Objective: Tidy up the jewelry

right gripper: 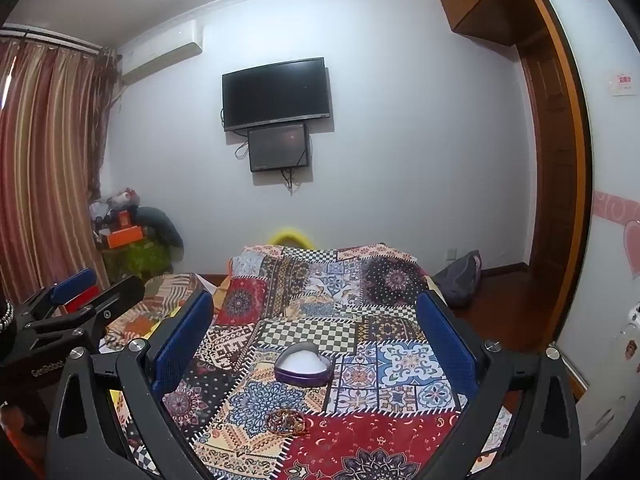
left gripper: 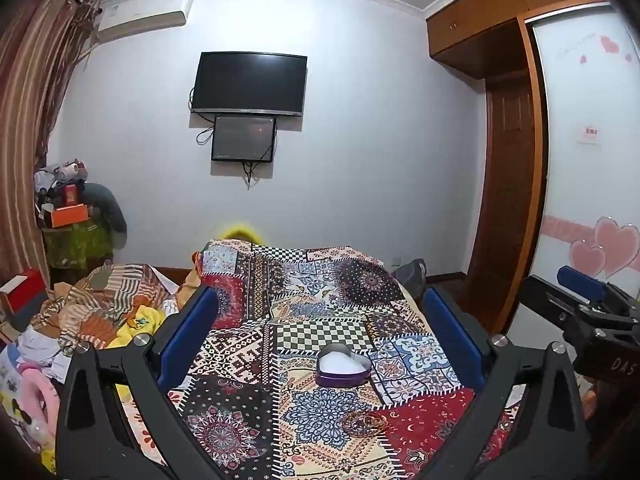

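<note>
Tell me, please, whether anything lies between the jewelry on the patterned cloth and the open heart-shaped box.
Nothing visible does. The jewelry lies on bare patterned cloth just in front of the heart-shaped box, which is open, with no lid on it.

1 heart-shaped box; 1 bracelet, perhaps more; 2 screens.

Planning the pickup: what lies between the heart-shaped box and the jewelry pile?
Nothing but patterned cloth lies between the heart-shaped box and the jewelry pile; both wrist views show it.
</note>
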